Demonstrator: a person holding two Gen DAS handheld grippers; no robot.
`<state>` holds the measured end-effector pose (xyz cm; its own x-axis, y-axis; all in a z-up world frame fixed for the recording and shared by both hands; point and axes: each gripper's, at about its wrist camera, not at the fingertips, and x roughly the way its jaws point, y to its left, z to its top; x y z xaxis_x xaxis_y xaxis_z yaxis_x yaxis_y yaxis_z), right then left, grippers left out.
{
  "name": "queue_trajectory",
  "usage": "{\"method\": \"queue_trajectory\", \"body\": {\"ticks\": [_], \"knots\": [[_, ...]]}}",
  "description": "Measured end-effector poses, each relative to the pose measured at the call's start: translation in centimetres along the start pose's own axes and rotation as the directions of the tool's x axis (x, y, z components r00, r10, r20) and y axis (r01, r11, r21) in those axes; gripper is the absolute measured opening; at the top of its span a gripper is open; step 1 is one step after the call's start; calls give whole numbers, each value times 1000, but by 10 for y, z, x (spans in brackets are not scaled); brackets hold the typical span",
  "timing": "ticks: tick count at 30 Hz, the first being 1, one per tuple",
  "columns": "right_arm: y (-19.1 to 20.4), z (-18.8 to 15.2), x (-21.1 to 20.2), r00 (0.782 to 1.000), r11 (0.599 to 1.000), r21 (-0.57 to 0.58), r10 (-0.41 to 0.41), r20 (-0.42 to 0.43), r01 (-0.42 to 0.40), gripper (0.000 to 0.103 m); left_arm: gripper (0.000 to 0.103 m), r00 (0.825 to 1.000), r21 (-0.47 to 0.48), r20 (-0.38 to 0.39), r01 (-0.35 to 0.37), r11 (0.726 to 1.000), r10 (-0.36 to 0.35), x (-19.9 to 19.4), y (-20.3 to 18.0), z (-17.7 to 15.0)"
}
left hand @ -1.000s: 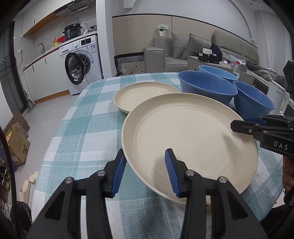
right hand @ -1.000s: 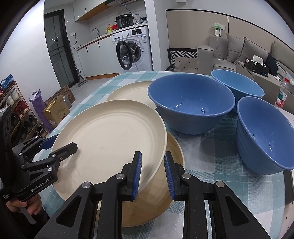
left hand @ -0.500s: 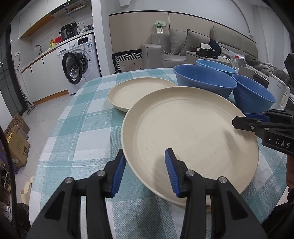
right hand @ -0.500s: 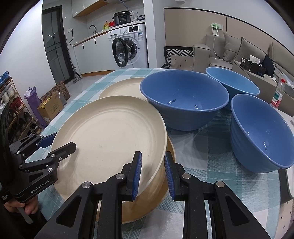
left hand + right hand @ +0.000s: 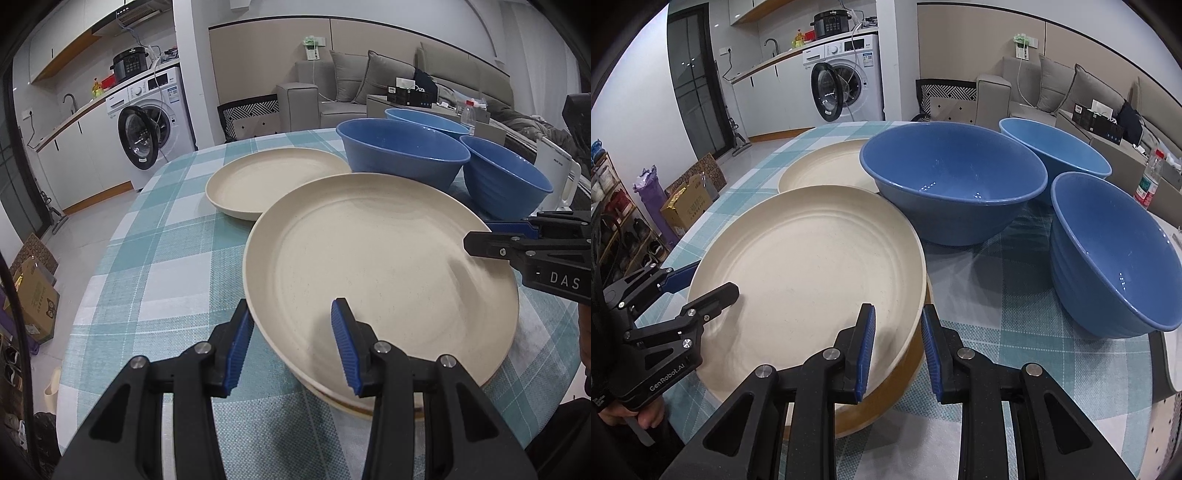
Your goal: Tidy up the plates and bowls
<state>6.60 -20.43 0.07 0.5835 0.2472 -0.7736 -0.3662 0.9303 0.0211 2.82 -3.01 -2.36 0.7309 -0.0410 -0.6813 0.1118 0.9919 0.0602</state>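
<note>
Both the left gripper (image 5: 291,341) and the right gripper (image 5: 897,347) have their jaws closed on opposite rims of the large round cream plate (image 5: 809,273) above a second plate (image 5: 886,402).

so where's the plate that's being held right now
The cream plate hangs tilted just above a second plate at the near table edge, in front of the big blue bowl. The left gripper and right gripper clamp its opposite rims.

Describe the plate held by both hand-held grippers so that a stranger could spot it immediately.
Start at the checked tablecloth. Near its front edge, the large cream plate sits tilted above a browner plate. Unlike the second cream plate lying flat behind it, black grippers clamp its opposite rims.
</note>
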Motion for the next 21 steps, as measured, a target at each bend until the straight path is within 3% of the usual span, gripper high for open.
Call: {"method": "queue_trajectory", "body": {"ticks": [21], "knots": [[3,-5,7,999,999,-31,-26,-48,25,33,44,999,44,-35,4,999,-3,3,-7,-3]]}}
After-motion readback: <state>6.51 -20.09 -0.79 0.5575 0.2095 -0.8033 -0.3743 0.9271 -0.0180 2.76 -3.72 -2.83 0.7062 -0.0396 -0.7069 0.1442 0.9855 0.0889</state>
